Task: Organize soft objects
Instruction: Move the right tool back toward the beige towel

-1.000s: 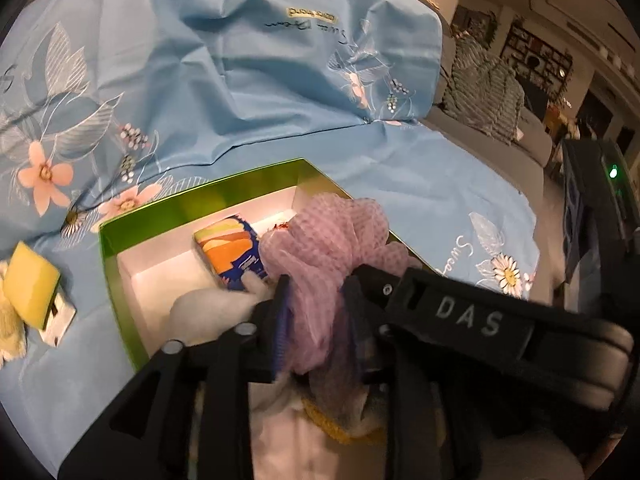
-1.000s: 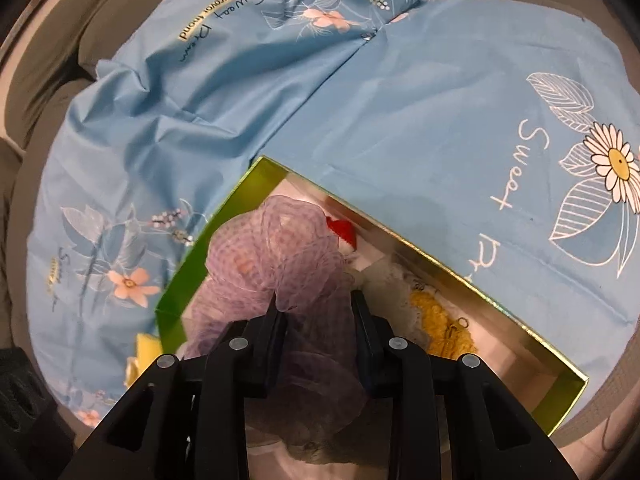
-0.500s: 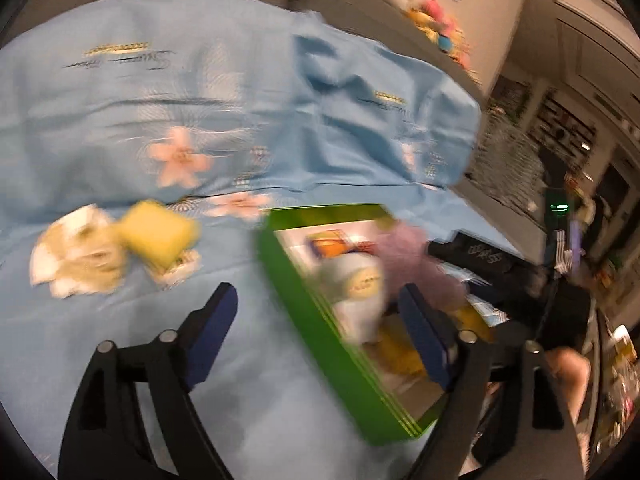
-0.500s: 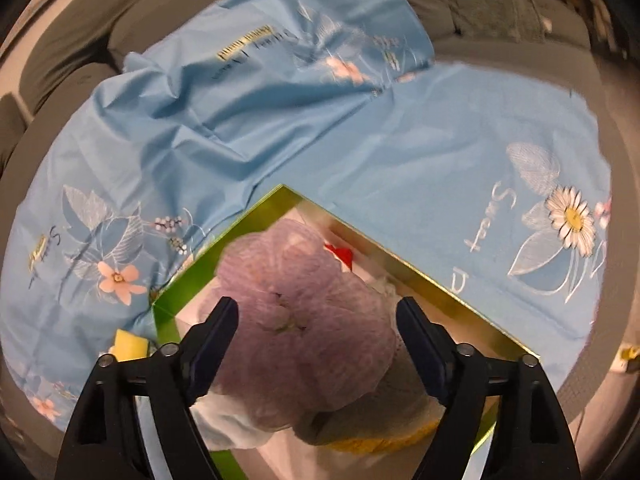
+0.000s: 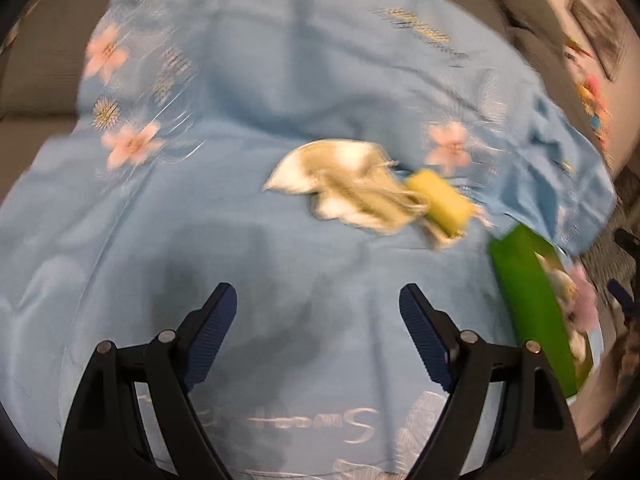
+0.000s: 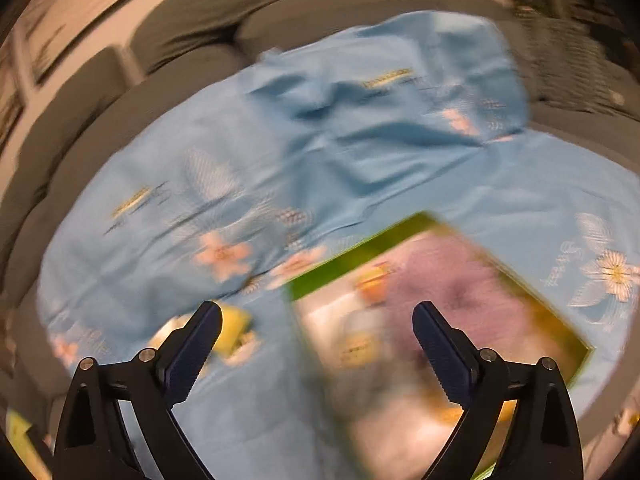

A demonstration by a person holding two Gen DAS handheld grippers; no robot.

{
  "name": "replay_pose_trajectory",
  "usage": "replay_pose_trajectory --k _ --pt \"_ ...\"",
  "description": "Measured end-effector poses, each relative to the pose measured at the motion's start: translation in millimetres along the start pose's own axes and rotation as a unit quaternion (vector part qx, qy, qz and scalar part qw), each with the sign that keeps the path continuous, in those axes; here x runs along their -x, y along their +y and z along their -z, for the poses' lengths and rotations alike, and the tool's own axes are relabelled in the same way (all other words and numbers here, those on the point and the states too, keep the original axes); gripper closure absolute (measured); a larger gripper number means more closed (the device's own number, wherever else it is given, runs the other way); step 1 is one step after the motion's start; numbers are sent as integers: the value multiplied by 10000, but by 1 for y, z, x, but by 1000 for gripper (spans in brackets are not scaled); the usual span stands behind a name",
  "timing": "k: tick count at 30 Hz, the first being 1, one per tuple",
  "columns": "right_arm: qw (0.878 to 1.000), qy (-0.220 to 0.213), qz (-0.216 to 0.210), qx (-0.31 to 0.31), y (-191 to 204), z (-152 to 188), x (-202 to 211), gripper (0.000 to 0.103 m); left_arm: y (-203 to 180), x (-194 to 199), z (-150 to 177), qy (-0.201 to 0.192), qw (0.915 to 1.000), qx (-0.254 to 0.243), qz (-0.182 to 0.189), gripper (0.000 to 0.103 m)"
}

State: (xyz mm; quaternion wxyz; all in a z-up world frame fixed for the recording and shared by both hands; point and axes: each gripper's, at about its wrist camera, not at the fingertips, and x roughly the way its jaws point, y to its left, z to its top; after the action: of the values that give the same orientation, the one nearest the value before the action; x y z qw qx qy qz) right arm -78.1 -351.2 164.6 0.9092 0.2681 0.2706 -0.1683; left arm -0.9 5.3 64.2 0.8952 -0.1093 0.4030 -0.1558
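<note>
— While blur smears both views: left gripper (image 5: 318, 308) released, jaws wide, nothing between; right gripper (image 6: 316, 324) just been opening, also empty.

— Soft things?

— Purple mesh puff (image 6: 460, 292) inside green box (image 6: 332, 260), near blue cloth's (image 5: 240, 208) right edge. Yellow sponge (image 5: 440, 200) touching pale rag (image 5: 344, 180), mid-cloth, beside box's left wall.

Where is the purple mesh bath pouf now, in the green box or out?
In. The purple mesh bath pouf lies inside the green-walled box; the right gripper jaws are open, empty.
</note>
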Motion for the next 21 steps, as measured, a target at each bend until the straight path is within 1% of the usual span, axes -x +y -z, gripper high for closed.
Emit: replay_pose_trajectory --k 2,4,6,10,11,12,13,15,17,19,21 --pt "9988 274 -339 209 24 10 -13 6 13 -7 -2 151 9994 203 -234 20" --pt "9951 601 -641 456 53 24 -32 6 20 -7 -6 107 9991 285 -300 20" --pt "9912 835 -771 677 78 36 -51 6 23 -7 -8 88 9989 305 -336 20" --pt "9798 1365 -853 1184 134 60 -104 6 33 -13 -12 83 9970 331 -690 20" --pt "9776 1453 -880 1246 142 64 -112 6 36 -14 -14 99 9969 347 -700 20" --pt "9748 1592 -870 1301 151 68 -125 6 39 -13 -15 102 9969 385 -677 20" --pt "9732 1718 -755 1325 160 72 -140 6 42 -12 -16 90 9970 436 -636 20" --pt "9729 1762 -558 1390 178 76 -165 6 49 -7 -17 56 9967 589 -553 20" --pt "9720 1748 -461 1501 191 77 -183 6 53 -6 -18 70 9962 710 -493 20" --pt "9665 1880 -324 1714 206 83 -209 6 55 -7 -20 107 9962 741 -436 20" --pt "9613 2095 -93 1788 215 92 -233 6 57 -7 -21 118 9960 783 -420 20"
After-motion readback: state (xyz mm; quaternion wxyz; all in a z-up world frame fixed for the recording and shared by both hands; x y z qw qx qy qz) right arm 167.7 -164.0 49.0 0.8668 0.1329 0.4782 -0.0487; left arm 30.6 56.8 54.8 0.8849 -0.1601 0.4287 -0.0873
